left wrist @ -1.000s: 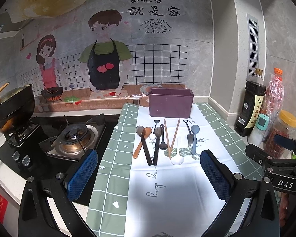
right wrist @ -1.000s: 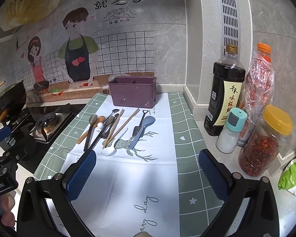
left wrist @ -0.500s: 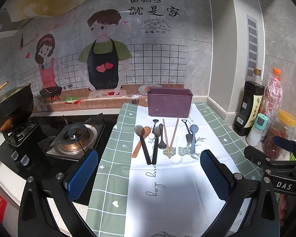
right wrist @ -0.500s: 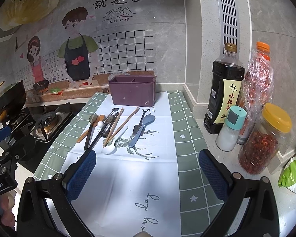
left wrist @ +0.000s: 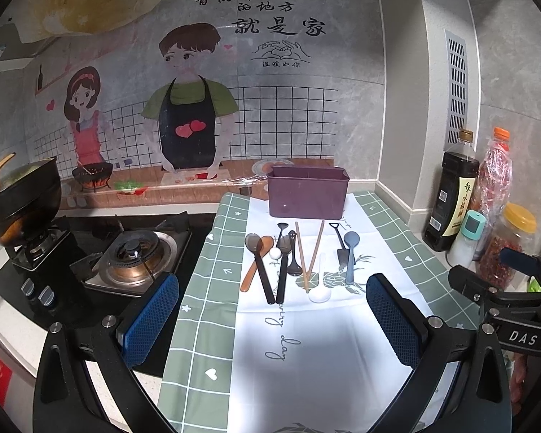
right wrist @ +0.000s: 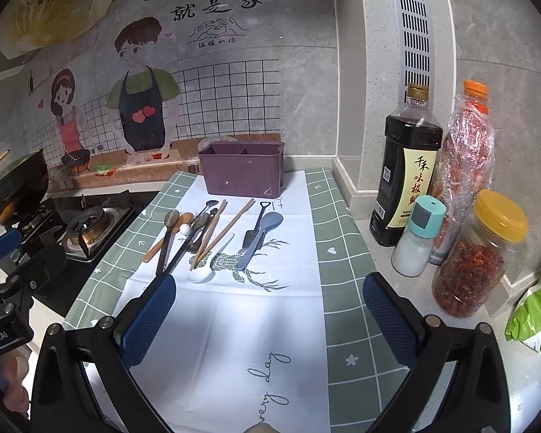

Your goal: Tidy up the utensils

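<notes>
Several utensils lie in a row on a white and green cloth [left wrist: 306, 353]: dark and wooden spoons [left wrist: 259, 263], a pair of chopsticks [left wrist: 315, 249], a white spoon [left wrist: 320, 290], a blue spoon [left wrist: 350, 256] and a small black spade-shaped one [left wrist: 339, 241]. A purple divided holder [left wrist: 306, 195] stands behind them by the wall; it also shows in the right wrist view [right wrist: 245, 173]. My left gripper [left wrist: 272, 321] is open and empty, well in front of the row. My right gripper [right wrist: 268, 319] is open and empty, to the right of the left one.
A gas hob [left wrist: 137, 256] with a pan [left wrist: 21, 195] lies left of the cloth. A soy sauce bottle [right wrist: 407, 173], a salt shaker [right wrist: 416, 238], a chilli bottle [right wrist: 461, 166] and a chilli jar [right wrist: 479, 259] stand at the right wall. A green bag [right wrist: 533, 317] lies far right.
Both grippers have drawn back and risen slightly, so the utensils and holder look a little farther away. Nothing on the cloth has moved.
</notes>
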Tool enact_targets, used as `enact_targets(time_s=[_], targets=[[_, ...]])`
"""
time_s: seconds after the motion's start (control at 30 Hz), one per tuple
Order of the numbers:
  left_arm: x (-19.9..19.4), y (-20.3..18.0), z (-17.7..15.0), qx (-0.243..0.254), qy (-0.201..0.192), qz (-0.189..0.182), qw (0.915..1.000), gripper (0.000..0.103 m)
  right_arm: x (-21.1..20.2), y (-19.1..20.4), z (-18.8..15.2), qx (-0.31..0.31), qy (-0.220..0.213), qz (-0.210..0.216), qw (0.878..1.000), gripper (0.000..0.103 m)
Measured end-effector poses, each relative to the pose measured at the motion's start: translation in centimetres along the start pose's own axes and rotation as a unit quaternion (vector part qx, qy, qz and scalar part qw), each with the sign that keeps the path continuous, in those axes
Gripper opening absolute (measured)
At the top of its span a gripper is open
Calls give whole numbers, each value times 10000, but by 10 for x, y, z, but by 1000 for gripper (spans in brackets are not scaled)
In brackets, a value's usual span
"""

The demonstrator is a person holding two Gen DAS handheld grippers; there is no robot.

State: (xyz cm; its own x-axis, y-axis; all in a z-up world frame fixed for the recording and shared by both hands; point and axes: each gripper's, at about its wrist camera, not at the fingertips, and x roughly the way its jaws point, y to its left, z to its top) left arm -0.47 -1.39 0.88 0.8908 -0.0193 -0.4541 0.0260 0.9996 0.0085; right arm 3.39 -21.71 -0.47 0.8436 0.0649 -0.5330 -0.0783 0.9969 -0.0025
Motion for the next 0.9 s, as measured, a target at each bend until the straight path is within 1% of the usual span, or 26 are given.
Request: enact_targets(time_s=[0.33, 0.57, 0.77, 0.9], targets=[[-1, 1, -1, 2, -2, -6, 10000, 103, -3, -5, 5, 13, -59, -38, 10000, 103], [8, -2, 6, 51, 98, -167, 9998, 103, 1, -8, 8, -9, -85, -72, 9999, 103], [30, 0, 12, 132, 137, -10, 9998, 103, 18, -13, 19, 12, -8, -97, 10000, 103], [61, 7, 24, 267, 259, 92, 9993, 103, 42, -20, 34, -5, 193, -42, 9998, 103]])
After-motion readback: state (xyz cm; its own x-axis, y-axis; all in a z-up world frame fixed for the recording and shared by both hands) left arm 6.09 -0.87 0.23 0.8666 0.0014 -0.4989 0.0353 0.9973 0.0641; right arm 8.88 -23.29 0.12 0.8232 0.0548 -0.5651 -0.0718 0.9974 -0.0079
